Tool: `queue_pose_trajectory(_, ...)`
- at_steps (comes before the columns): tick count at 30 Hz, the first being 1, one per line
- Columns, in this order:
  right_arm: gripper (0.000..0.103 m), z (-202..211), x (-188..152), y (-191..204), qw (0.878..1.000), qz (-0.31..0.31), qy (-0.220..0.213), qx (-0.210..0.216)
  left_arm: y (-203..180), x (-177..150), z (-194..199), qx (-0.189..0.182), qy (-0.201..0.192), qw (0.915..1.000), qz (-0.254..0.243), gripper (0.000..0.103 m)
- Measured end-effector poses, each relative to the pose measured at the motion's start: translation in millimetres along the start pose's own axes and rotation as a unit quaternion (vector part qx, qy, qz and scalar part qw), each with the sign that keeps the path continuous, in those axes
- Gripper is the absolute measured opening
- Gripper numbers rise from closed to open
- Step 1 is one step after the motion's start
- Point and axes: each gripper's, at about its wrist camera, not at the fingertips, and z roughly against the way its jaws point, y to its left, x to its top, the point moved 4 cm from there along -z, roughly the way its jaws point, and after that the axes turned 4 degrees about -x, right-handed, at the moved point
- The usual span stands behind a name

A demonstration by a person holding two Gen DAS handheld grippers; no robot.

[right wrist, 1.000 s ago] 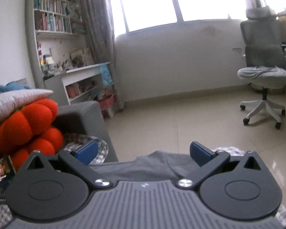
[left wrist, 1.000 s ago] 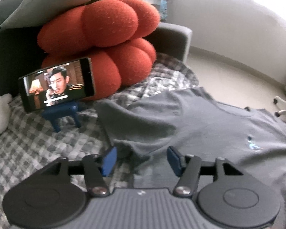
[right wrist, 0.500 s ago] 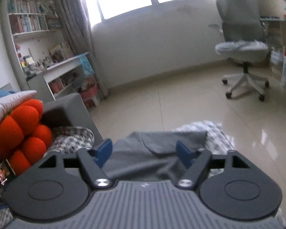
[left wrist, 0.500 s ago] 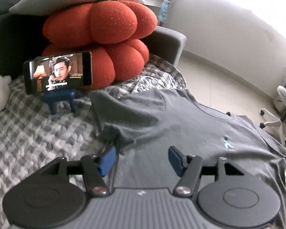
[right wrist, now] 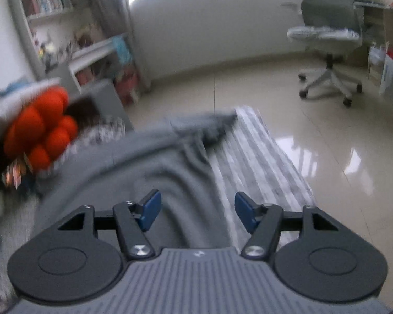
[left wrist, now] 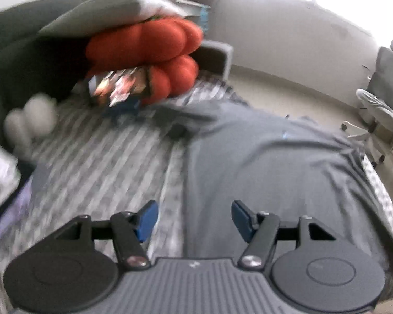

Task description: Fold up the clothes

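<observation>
T-shirt (left wrist: 262,162): grey, spread on checked blanket (left wrist: 97,162), wrinkled near right sleeve.
Left gripper (left wrist: 194,219): jaws wide apart, empty, above shirt's left edge.
Right gripper (right wrist: 196,210): jaws wide apart, empty, above shirt's right edge.
Surroundings: orange cushion (left wrist: 149,44), phone (left wrist: 118,86) beyond shirt; office chair (right wrist: 327,39) on floor. Blurred.

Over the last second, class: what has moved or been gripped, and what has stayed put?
Both grippers, left gripper and right gripper, have pulled back toward the near end of the grey T-shirt, so more of it shows. Nothing was gripped; both stay open. The shirt still lies spread on the checked blanket.
</observation>
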Motion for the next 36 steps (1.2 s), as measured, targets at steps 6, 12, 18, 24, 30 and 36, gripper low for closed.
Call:
queue_pose_trajectory(6, 0.060, 18, -53, -35, 0.999, 0.008, 0.040, -0.025, 8, -55, 5, -0.023, 0.026, 0.9993, 0.014, 0.059)
queue_pose_trajectory(12, 0.060, 31, -71, -47, 0.998, -0.004, 0.052, -0.020, 19, -78, -4, -0.013, 0.046, 0.9981, 0.038, 0.052)
queue_pose_trajectory(18, 0.060, 33, -86, -52, 0.998, -0.017, 0.061, -0.014, 20, -99, -11, -0.023, 0.067, 0.9967, 0.041, 0.037)
queue_pose_trajectory(24, 0.060, 33, -92, -54, 0.998, -0.031, 0.059, -0.005, 16, -100, -15, -0.061, 0.061, 0.9948, 0.054, 0.035)
queue_pose_trajectory(30, 0.060, 33, -98, -56, 0.998, -0.022, 0.054, -0.015, 16, -100, -31, -0.071, 0.080, 0.9911, 0.078, 0.037)
queue_pose_trajectory(36, 0.059, 32, -97, -51, 0.998, -0.024, 0.050, 0.018, 15, -99, -38, -0.082, 0.085, 0.9883, 0.097, 0.031)
